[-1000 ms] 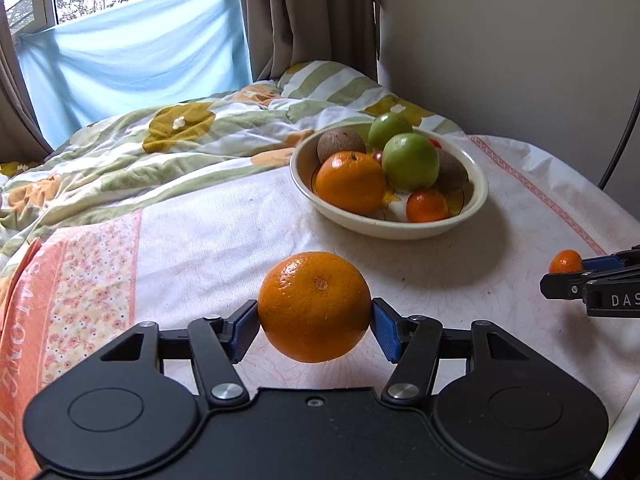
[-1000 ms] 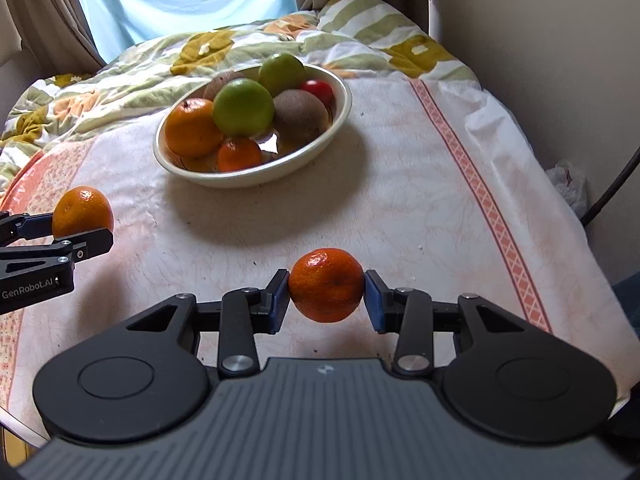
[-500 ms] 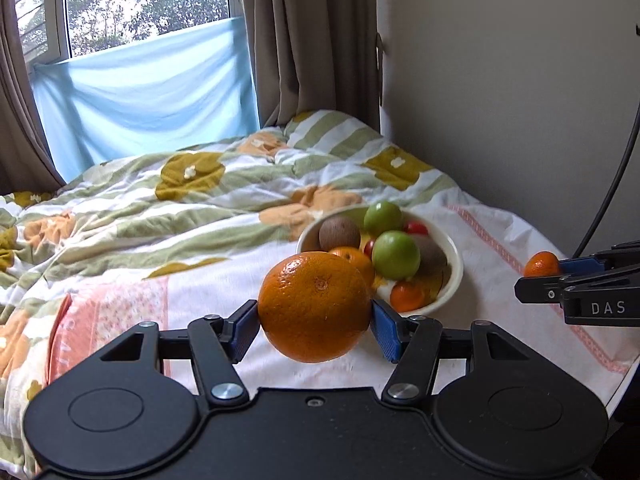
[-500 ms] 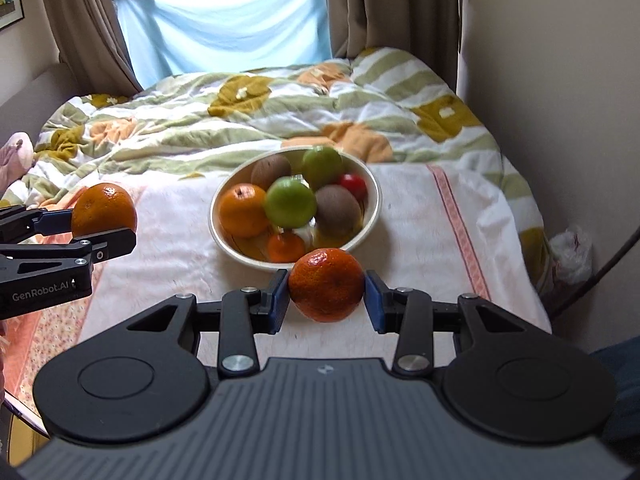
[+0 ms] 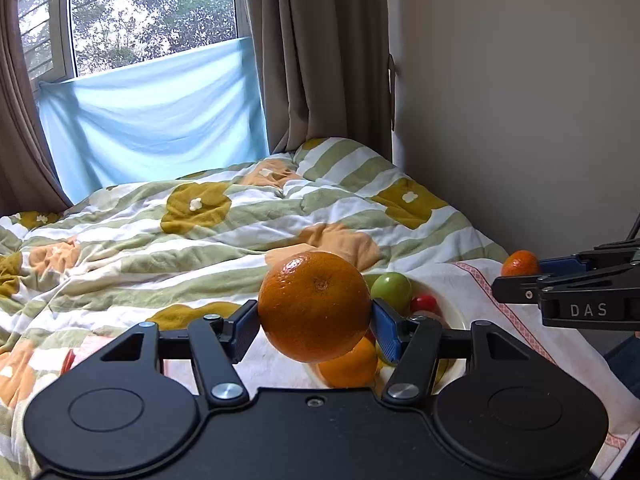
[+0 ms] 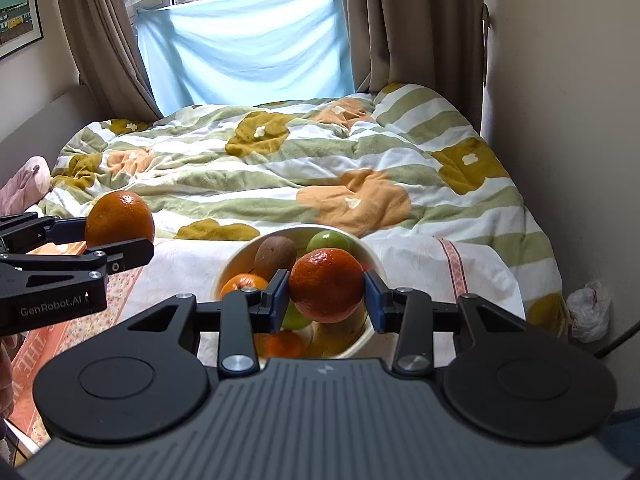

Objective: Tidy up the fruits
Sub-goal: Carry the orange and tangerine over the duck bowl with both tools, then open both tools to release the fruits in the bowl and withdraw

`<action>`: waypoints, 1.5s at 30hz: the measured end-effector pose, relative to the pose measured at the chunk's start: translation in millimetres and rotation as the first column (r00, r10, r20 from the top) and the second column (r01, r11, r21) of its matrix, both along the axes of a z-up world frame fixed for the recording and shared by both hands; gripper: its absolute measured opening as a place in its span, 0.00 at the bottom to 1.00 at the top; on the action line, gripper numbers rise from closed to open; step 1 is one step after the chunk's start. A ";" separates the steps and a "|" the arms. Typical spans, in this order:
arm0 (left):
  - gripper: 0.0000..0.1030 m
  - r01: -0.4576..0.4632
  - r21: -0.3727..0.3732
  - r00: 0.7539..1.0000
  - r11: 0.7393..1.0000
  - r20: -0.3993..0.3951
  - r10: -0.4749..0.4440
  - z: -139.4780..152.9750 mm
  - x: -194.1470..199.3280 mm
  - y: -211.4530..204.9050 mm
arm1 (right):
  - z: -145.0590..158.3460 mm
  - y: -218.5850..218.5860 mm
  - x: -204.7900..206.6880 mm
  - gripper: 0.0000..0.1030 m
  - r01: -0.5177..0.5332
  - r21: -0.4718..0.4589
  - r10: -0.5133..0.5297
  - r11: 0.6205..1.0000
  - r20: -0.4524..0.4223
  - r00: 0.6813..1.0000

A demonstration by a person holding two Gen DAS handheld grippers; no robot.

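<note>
L tool (image 5: 314, 330) clamps orange (image 5: 315, 306); R tool (image 6: 326, 300) clamps mandarin (image 6: 326, 285), above bowl (image 6: 374, 261).

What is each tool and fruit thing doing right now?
Left tool: shut on the big round orange, held in the air.
Right tool: shut on the small reddish mandarin, above the bowl.
Cream round bowl: upright, holding fruit.

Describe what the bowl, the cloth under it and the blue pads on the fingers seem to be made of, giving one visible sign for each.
Bowl: probably glazed ceramic, though plastic is possible; its cream rim is smooth, thick and slightly shiny.
Cloth: thin woven fabric; matte, creased, with a printed red border stripe.
Blue pads: likely rubber or soft plastic; matte, flat-faced, pressed against the mandarin.
</note>
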State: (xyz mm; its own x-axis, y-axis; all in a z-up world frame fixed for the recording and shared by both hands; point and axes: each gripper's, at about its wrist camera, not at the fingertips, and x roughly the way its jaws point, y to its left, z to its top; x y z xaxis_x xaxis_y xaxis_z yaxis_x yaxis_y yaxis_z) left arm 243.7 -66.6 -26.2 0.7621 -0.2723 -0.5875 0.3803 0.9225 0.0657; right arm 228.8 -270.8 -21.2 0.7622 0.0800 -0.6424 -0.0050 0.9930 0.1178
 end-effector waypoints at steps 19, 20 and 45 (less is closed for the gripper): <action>0.62 0.093 0.068 0.986 0.993 -0.144 -0.082 -60.4 90.2 -81.5 | -43.5 -50.6 90.8 0.53 -0.030 0.016 0.031 0.999 -0.095 0.995; 0.62 0.099 0.072 0.984 0.992 -0.153 -0.087 -63.7 92.2 -85.2 | -45.1 -53.2 92.4 0.53 -0.029 0.018 0.030 0.999 -0.099 0.995; 0.94 0.044 0.115 0.983 0.992 -0.184 -0.022 -68.8 74.6 -74.6 | -57.8 -63.3 107.5 0.53 -0.079 0.058 0.086 0.995 -0.126 0.988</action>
State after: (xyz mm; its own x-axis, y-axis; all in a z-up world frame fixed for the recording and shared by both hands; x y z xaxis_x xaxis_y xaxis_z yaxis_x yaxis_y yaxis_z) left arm 318.4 -141.3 -95.0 0.6307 -0.2164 -0.7452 0.4263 0.8991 0.0997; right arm 336.3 -334.0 -79.0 0.6632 0.1755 -0.7276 -0.0682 0.9823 0.1747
